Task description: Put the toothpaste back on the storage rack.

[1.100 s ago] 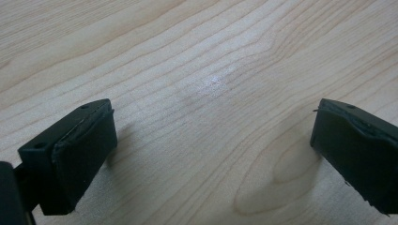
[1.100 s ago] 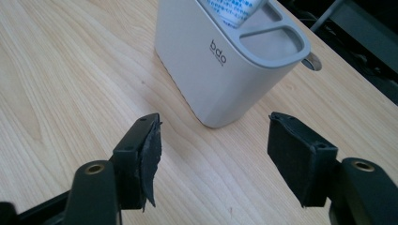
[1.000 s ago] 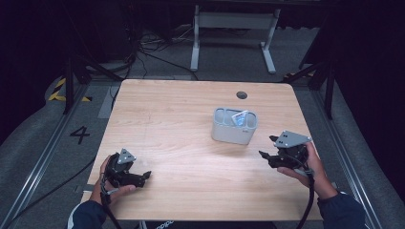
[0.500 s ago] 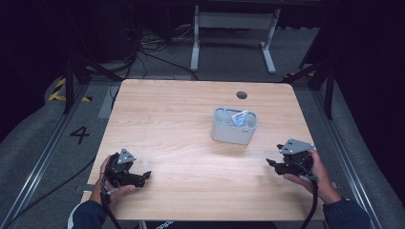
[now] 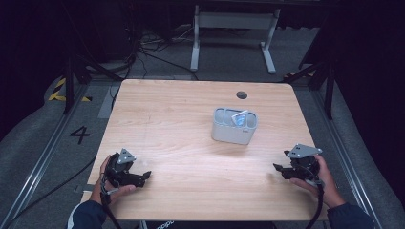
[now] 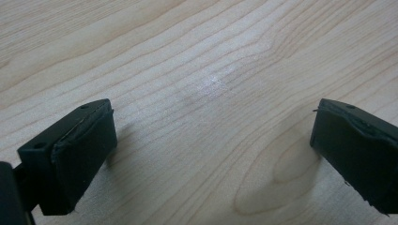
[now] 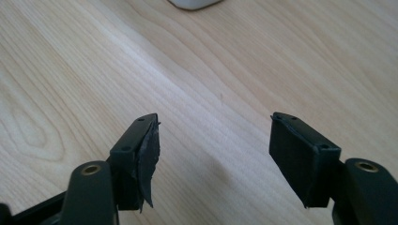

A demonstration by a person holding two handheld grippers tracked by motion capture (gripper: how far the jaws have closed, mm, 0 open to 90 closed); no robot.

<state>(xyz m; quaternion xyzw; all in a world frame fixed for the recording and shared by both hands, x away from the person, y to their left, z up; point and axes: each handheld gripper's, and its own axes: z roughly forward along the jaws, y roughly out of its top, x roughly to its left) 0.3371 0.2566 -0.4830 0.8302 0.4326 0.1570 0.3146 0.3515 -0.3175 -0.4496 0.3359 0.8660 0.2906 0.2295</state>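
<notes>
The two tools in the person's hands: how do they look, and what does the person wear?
The left tool and the right tool are black, each with a grey three-cornered plate on top and a black cable trailing down. Their two jaws are black, blocky, with small holes. The person wears dark blue sleeves.

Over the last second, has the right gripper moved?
Yes. The right gripper has pulled back from the grey container toward the table's near right edge, open and empty. The container stayed put.
</notes>
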